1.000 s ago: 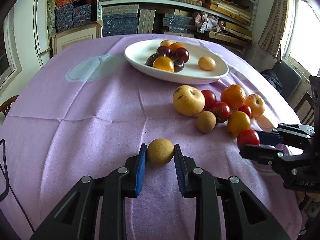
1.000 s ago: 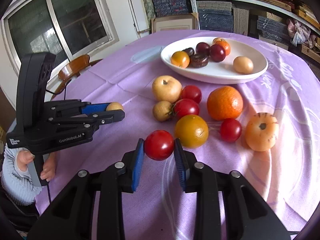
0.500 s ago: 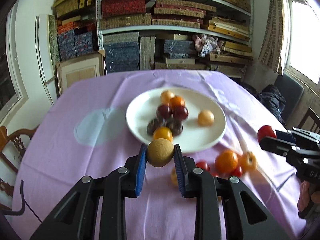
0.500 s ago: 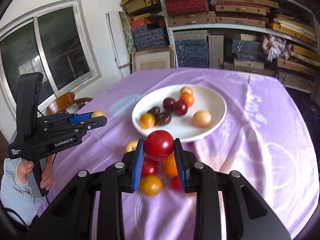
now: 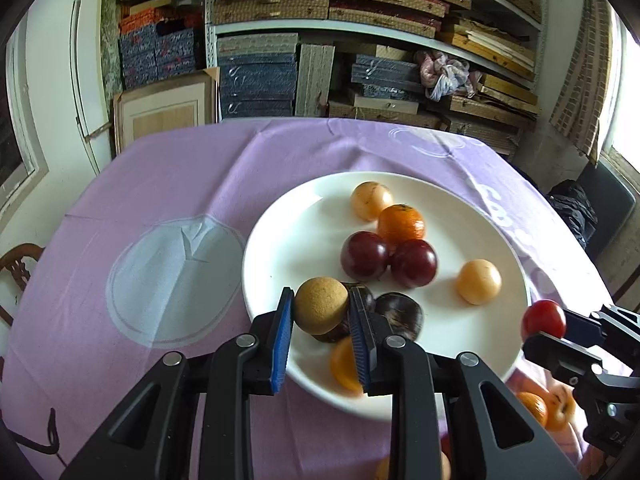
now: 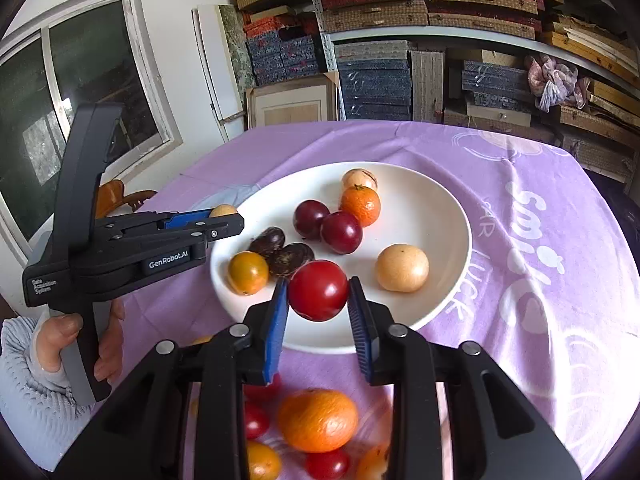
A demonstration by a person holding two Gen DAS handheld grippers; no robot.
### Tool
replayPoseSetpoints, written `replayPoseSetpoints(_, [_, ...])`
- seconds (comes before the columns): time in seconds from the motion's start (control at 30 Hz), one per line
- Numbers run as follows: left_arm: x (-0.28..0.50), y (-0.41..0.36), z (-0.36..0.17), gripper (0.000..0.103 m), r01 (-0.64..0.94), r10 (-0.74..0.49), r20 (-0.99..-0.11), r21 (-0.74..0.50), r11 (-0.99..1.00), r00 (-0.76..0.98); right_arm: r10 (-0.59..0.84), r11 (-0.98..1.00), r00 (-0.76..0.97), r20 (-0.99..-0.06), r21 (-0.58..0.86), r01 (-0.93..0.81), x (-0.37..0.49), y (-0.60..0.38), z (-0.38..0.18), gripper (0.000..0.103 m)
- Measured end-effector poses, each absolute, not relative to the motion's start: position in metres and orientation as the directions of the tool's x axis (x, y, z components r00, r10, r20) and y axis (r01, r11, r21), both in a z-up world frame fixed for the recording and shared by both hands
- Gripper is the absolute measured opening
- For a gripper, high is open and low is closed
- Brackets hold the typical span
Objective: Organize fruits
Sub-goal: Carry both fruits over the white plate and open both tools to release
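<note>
My left gripper (image 5: 321,312) is shut on a round tan fruit (image 5: 321,305) and holds it above the near left rim of the white plate (image 5: 280,248). My right gripper (image 6: 319,295) is shut on a red tomato (image 6: 319,290) and holds it above the plate's (image 6: 440,216) near edge. The plate holds several fruits: two dark red plums (image 5: 413,263), a small orange (image 5: 401,223), pale round fruits (image 5: 479,282), dark ones and a yellow tomato (image 6: 248,273). The left gripper (image 6: 224,220) shows in the right wrist view, the right one (image 5: 548,328) in the left wrist view.
A purple cloth (image 5: 168,184) covers the round table. Loose fruits lie near me under the right gripper: a big orange (image 6: 317,419), red tomatoes (image 6: 327,463) and a yellow one (image 6: 262,460). Shelves of boxes (image 5: 360,40) stand behind. A wooden chair (image 5: 18,268) is at the left.
Both grippers have lifted their fruits off the cloth and moved forward over the plate. The loose fruits have dropped below the views.
</note>
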State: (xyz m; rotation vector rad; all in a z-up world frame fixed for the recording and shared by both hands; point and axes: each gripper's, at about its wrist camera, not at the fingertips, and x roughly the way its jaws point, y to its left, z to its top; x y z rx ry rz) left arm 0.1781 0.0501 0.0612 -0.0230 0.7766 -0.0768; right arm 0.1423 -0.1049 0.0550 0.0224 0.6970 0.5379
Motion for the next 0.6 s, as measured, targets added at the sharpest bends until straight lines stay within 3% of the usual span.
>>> replayPoseSetpoints(0.53, [0.205,0.055,0.044,0.027,0.044,-0.055,-0.698,-0.034,0.998,0.714,0.482,0.859,0.624,-0.615,0.191,-0.475,0.162,-0.097,0.034,0.03])
replayPoseSetpoints(0.6, [0.206,0.055,0.043,0.028,0.039,-0.047,-0.696,-0.027,0.999,0.716,0.485,0.859,0.631,-0.605,0.195,-0.473,0.161,-0.1,0.034,0.045])
